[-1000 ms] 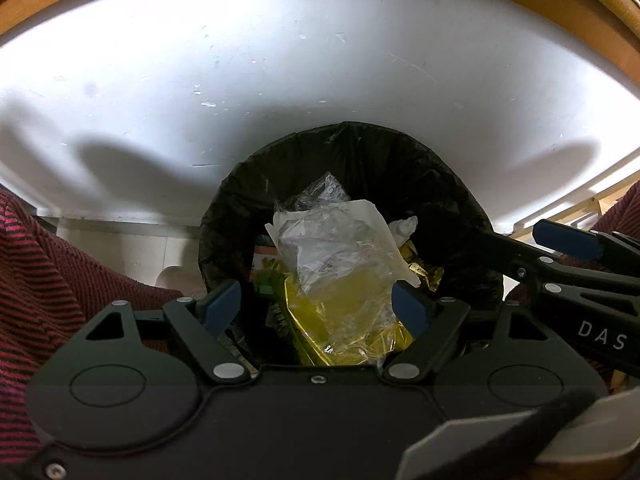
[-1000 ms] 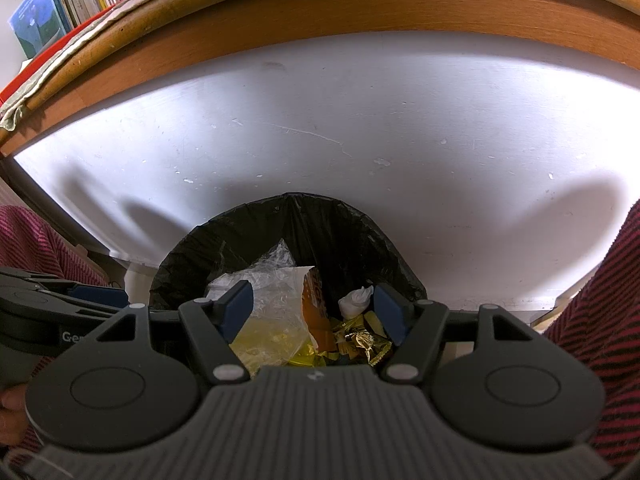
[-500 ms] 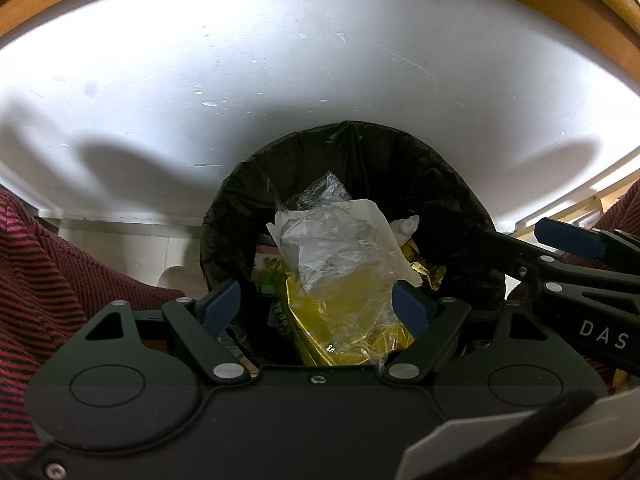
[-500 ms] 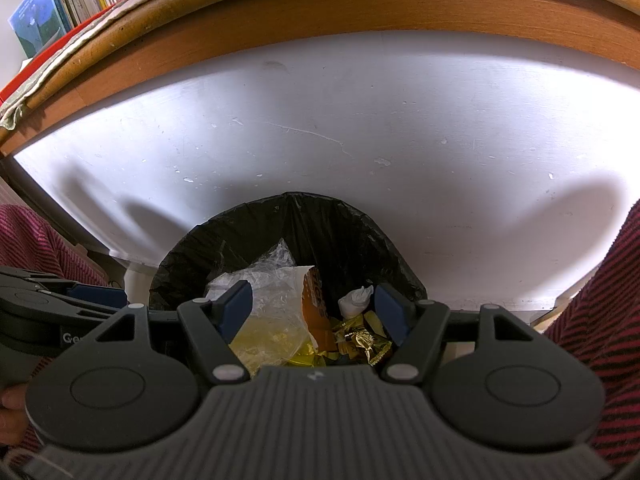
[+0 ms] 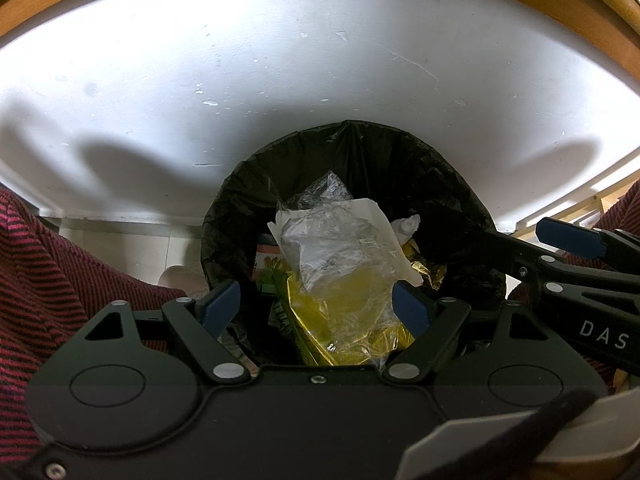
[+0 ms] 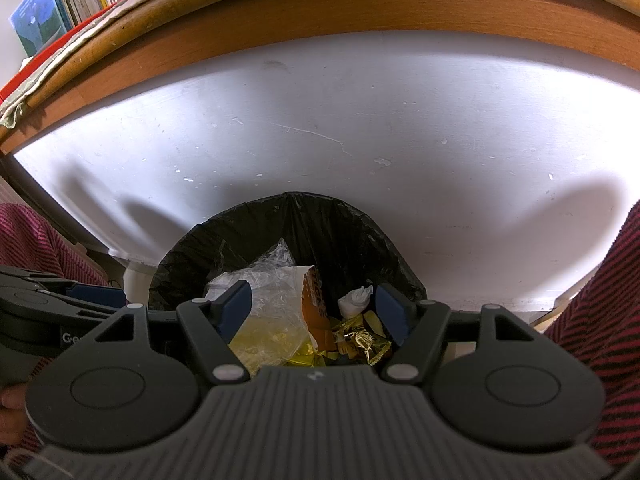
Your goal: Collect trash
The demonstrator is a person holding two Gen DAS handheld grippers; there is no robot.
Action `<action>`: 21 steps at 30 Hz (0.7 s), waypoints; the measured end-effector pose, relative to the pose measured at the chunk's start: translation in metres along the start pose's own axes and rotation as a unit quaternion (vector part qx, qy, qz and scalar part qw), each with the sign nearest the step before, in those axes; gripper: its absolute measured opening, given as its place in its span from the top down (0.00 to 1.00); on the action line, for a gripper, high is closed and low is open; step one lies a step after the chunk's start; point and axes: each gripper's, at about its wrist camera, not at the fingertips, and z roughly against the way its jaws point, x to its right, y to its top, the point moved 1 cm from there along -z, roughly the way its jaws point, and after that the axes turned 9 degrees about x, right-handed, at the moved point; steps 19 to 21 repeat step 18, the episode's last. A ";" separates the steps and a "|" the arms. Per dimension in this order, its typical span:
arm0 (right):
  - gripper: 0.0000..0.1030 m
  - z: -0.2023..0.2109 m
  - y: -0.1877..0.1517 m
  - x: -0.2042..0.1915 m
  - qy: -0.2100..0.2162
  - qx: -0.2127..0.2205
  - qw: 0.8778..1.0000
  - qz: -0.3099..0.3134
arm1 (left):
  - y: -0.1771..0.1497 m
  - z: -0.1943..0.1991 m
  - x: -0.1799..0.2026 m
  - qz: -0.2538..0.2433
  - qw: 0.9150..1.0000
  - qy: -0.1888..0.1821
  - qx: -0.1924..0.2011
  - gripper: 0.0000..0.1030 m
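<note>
Both claws hang over a bin (image 5: pixel 352 168) lined with a black bag (image 6: pixel 340 224), set against a white panel (image 5: pixel 280 60) under a wooden counter edge (image 6: pixel 320 12). The left claw (image 5: pixel 316 308) is spread and empty; the right claw (image 6: pixel 314 312) is spread and empty too. The trash lies inside: a clear plastic sheet (image 5: pixel 336 248) on top, a yellow wrapper (image 5: pixel 340 320) under it, a white wad (image 6: pixel 356 300), gold foil (image 6: pixel 360 340) and an orange packet (image 6: pixel 316 304).

The step seems to be gathering the bag. To do it well, I would pinch the bag's rim on opposite sides, one claw each, grip liner only, not the light plastic, and lift evenly so nothing spills.
</note>
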 end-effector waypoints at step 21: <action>0.23 0.000 0.000 0.000 -0.001 0.001 1.000 0.000 | -0.002 0.001 -0.001 0.000 1.000 0.000 0.002 0.20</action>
